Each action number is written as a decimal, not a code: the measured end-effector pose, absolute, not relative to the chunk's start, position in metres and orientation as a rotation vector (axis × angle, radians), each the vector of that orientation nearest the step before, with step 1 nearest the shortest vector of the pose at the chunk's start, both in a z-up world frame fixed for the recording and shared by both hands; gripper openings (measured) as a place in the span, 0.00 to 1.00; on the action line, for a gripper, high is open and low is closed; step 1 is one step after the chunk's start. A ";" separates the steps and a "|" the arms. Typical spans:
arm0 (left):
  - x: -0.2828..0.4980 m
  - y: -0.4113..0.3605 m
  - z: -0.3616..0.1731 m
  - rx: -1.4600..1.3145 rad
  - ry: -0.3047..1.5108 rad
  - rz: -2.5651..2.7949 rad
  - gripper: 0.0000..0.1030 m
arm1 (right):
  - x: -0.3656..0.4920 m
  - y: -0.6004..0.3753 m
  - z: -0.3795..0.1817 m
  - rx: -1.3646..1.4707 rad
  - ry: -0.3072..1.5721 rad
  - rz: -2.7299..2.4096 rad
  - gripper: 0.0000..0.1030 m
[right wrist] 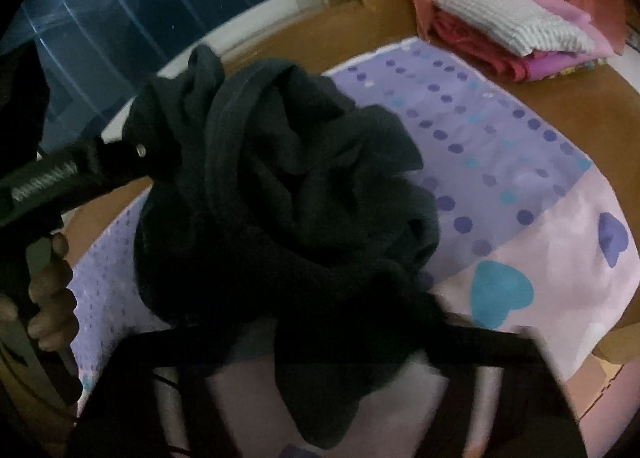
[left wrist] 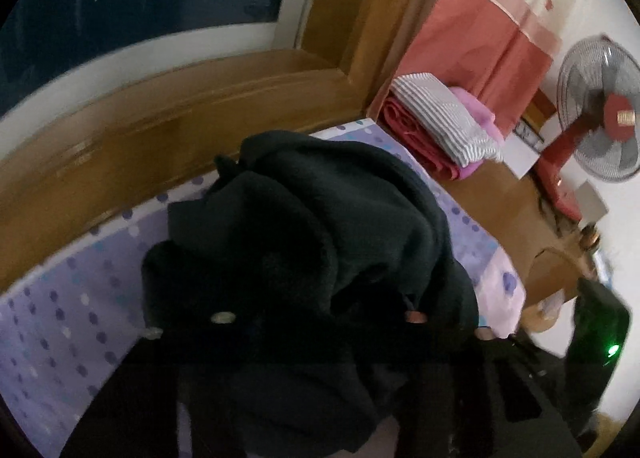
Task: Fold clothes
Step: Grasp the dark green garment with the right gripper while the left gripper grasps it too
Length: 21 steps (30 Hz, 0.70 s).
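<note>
Dark garment (right wrist: 280, 194) hangs bunched above the dotted purple sheet (right wrist: 500, 146), a crumpled wad, no edge or corner showing. Left gripper (right wrist: 132, 150), at 9 o'clock in the right view, is clamped on its upper edge. Right gripper: fingers buried under cloth, cannot tell its grip.

Risk: laid down bunched, the wad traps creases and hides the hem. Folded linen stack (left wrist: 440, 130) at 1 o'clock lies well apart.

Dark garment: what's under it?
Under the dark garment lies the dotted sheet, visible around its edges. Whatever sits directly beneath the bunched cloth is covered. Both grippers' jaws are hidden by it too.
</note>
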<state>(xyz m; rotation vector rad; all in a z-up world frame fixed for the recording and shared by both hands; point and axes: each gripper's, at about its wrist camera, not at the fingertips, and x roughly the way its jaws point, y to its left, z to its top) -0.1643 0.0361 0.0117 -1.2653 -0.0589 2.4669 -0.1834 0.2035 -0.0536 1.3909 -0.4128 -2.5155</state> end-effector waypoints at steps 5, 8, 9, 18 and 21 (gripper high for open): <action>-0.127 0.011 0.042 -1.179 -0.052 2.578 0.22 | -0.163 0.192 -0.030 1.259 -0.366 -2.528 0.08; -0.112 -0.021 0.055 -1.178 -0.156 2.624 0.21 | -0.150 0.178 -0.007 1.131 -0.325 -2.474 0.07; -0.101 -0.034 0.058 -1.180 -0.181 2.649 0.20 | -0.141 0.171 0.000 1.097 -0.294 -2.458 0.07; -0.006 -0.137 0.027 -1.382 -0.393 2.838 0.20 | -0.115 0.125 0.010 1.105 -0.087 -2.339 0.06; 0.019 -0.162 -0.005 -1.505 -0.507 2.800 0.20 | -0.110 0.116 0.007 1.152 -0.050 -2.314 0.07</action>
